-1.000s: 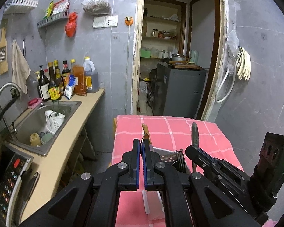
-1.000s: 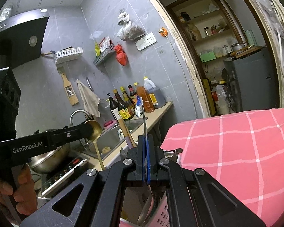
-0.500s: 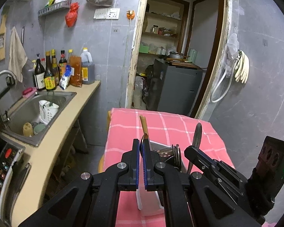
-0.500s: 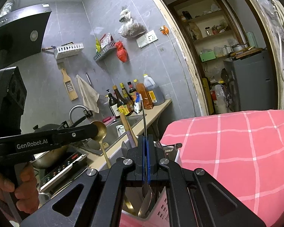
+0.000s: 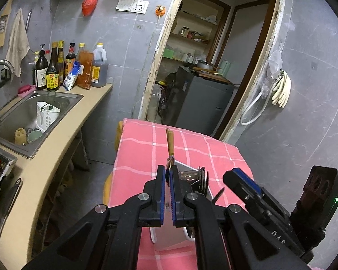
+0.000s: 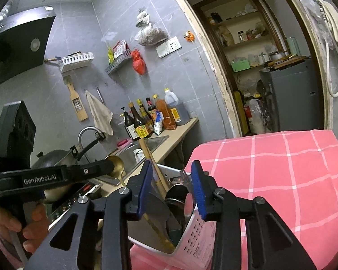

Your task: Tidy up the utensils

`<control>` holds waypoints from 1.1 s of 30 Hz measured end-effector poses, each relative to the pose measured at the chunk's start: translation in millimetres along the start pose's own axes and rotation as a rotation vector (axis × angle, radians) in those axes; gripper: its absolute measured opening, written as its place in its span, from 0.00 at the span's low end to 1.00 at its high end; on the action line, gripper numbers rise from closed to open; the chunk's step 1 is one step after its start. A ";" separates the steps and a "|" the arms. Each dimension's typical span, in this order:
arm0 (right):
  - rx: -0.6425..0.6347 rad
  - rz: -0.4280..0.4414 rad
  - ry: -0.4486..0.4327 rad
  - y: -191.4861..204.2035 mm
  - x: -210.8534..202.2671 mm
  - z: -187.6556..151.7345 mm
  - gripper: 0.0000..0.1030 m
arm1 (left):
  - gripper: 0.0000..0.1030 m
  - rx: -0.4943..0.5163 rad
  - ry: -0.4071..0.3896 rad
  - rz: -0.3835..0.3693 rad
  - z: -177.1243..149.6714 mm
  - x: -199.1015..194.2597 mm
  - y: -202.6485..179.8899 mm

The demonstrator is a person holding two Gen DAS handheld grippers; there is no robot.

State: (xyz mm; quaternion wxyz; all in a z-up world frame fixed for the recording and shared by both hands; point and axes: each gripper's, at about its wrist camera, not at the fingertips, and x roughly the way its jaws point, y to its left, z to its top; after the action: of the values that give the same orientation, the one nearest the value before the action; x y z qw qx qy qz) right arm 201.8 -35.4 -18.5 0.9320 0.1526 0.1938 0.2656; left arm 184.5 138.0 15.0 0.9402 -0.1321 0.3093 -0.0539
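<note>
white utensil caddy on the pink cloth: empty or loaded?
Loaded. The white utensil caddy holds a wooden-handled utensil and metal utensils standing inside.

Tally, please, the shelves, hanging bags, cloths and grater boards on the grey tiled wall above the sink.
Plastic wall shelves, one white and one grey: 2
Hanging plastic bags, one red and one clear with dark contents: 2
Beige hanging cloth: 1
Wooden grater board: 1
Total: 6
</note>
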 end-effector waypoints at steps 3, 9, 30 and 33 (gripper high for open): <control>-0.005 -0.025 -0.011 0.9 -8.0 4.4 0.32 | 0.05 -0.001 -0.003 -0.016 0.0 -1.8 -0.8; -0.003 -0.087 -0.018 -3.0 -24.7 15.5 0.42 | 0.07 0.002 -0.006 -0.042 -2.4 -3.8 -3.8; -0.037 -0.276 -0.071 -12.8 -133.4 32.0 0.77 | 0.82 0.038 -0.106 -0.048 -30.8 -53.8 -46.7; -0.053 -0.297 -0.078 -10.8 -149.1 34.6 0.85 | 0.93 0.039 -0.126 -0.033 -37.5 -64.1 -52.5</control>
State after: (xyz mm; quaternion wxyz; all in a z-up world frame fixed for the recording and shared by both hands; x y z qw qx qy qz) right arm 104.9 -133.0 49.5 0.9716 0.1079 0.1708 0.1236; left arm 109.7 91.3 37.1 0.9592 -0.1222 0.2461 -0.0669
